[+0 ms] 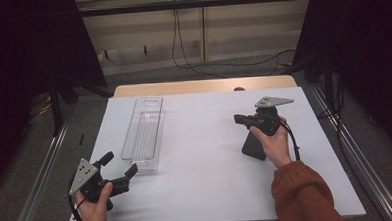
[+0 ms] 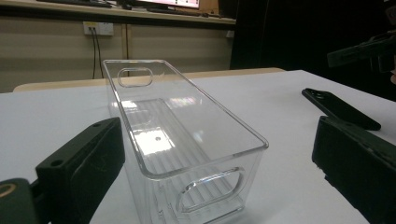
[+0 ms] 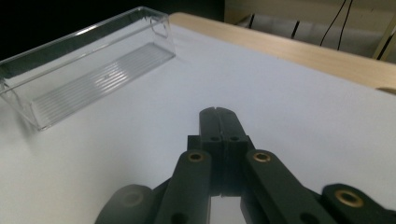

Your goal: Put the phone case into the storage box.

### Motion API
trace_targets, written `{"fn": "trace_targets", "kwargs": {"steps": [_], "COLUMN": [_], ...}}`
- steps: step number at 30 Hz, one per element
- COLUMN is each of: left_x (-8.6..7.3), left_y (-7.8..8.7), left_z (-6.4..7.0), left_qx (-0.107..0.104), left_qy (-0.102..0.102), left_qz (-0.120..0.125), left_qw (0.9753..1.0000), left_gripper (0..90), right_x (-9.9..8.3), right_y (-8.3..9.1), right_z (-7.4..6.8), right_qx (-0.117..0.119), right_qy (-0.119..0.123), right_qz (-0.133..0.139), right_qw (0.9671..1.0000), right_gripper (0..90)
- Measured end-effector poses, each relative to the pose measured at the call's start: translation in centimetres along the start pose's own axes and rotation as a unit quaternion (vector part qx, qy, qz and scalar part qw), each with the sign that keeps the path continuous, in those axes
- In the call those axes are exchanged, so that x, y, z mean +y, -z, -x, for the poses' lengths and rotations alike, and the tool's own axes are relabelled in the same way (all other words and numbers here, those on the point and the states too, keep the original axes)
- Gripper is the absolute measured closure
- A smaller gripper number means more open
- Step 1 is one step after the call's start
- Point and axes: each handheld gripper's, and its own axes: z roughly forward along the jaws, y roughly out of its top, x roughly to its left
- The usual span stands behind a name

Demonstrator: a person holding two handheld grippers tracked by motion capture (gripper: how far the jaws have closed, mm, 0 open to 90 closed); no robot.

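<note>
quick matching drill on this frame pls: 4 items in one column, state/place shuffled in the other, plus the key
Items
1. left gripper
2. right gripper
3. clear bin
4. black phone

States
A. lies flat on the white sheet, under the right hand
B. jaws spread wide, aimed at the bin's near end
C. empty, long side running away from the person
D. jaws pressed together, nothing between them

Pairs: 1-B, 2-D, 3-C, 4-A
</note>
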Motion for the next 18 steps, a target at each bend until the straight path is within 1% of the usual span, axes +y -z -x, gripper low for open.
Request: {"fn": "trace_targets", "kwargs": {"steps": [1,2,3,4,5,6,7,9,10,11,13,14,15,18], "left_x": [0.0,0.0,0.0,0.0,0.0,0.0,0.0,0.0,0.0,0.0,-0.1,-0.1,-0.1,-0.1], "left_y": [0.0,0.0,0.0,0.0,0.0,0.0,0.0,0.0,0.0,0.0,0.0,0.0,0.0,0.0], "left_z": [0.0,0.0,0.0,0.0,0.0,0.0,0.1,0.0,0.0,0.1,0.0,0.0,0.0,0.0], "left_qx": [0.000,0.000,0.000,0.000,0.001,0.000,0.000,-0.001,-0.001,0.001,0.001,0.001,0.000,-0.001], "left_qy": [0.000,0.000,0.002,0.001,0.002,0.004,0.004,0.000,0.001,0.004,0.002,0.002,0.001,-0.002], "left_qz": [-0.001,-0.001,-0.001,-0.002,-0.001,0.001,0.001,0.000,0.000,0.001,-0.003,-0.003,-0.006,-0.008], "left_qw": [1.0000,1.0000,1.0000,1.0000,1.0000,1.0000,1.0000,1.0000,1.0000,1.0000,1.0000,1.0000,1.0000,1.0000], "left_gripper": [2.6,2.6,2.6,2.6,2.6,2.6,2.6,2.6,2.6,2.6,2.6,2.6,2.6,2.6], "right_x": [0.2,0.2,0.2,0.3,0.4,0.4,0.4,0.3,0.3,0.3,0.2,0.2,0.1,-0.2], "right_y": [-0.1,-0.2,-0.2,-0.3,-0.4,-0.4,-0.6,-0.6,-0.6,-0.7,-0.9,-0.9,-1.0,-1.4], "right_z": [0.1,0.1,0.1,0.2,0.2,0.2,0.2,0.1,0.1,0.1,0.1,0.1,0.3,0.5], "right_qx": [0.004,0.006,0.006,0.007,0.013,0.013,0.013,0.009,0.009,0.010,0.009,0.009,0.009,0.005], "right_qy": [-0.004,-0.006,-0.006,-0.008,-0.014,-0.014,-0.013,-0.005,-0.005,-0.003,-0.010,-0.010,-0.015,-0.024], "right_qz": [-0.020,-0.030,-0.030,-0.036,-0.055,-0.055,-0.075,-0.092,-0.092,-0.111,-0.132,-0.132,-0.158,-0.190], "right_qw": [0.9998,0.9995,0.9995,0.9993,0.9983,0.9983,0.9970,0.9957,0.9957,0.9938,0.9912,0.9912,0.9873,0.9815], "right_gripper": [90.0,90.0,90.0,90.0,90.0,90.0,90.0,90.0,90.0,90.0,90.0,90.0,90.0,90.0]}}
